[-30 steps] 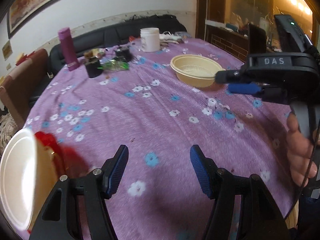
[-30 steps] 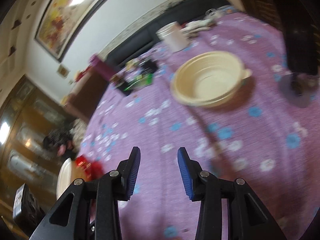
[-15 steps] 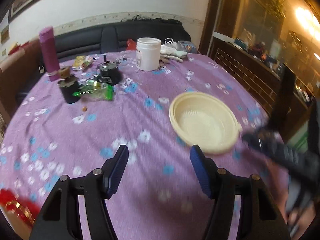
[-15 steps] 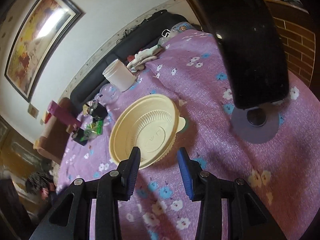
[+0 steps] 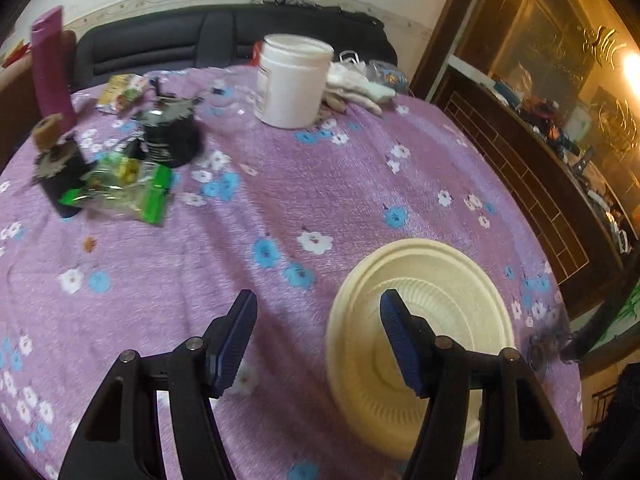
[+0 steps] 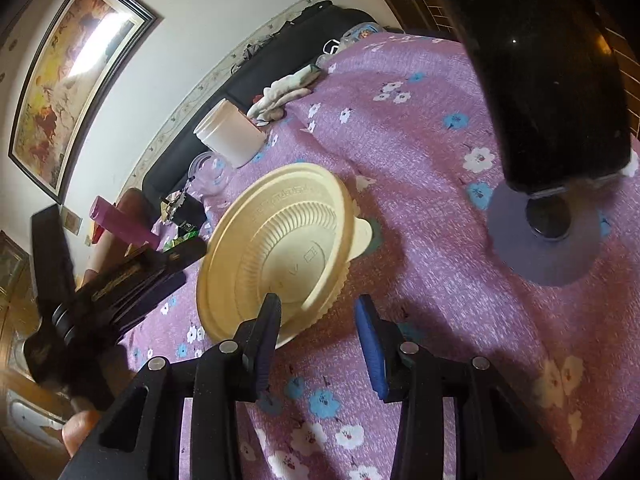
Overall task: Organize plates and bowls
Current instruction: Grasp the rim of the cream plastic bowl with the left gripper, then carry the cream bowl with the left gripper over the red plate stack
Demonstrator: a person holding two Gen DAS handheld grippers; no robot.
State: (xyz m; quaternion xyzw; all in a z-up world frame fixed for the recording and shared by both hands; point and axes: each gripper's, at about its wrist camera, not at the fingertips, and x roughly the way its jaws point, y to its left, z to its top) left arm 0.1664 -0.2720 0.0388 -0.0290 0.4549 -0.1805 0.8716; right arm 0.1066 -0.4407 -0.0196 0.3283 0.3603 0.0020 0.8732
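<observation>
Cream plastic bowl (image 5: pixel 420 320) with the ribbed wall sits upright on your counter (image 5: pixel 280 208), the one under the purple flowered cloth. It's right ahead of your left tool (image 5: pixel 318 338); the right-hand pad overlaps the bowl's inside, the near rim falls between the pads, but neither pad presses on it. Those jaws are closing, nothing gripped. Your right tool (image 6: pixel 318 334) is partly open and empty, its left pad at the bowl's (image 6: pixel 280 244) near rim. Further off, ahead of the left tool, stands a white plastic jar (image 5: pixel 294 80).
</observation>
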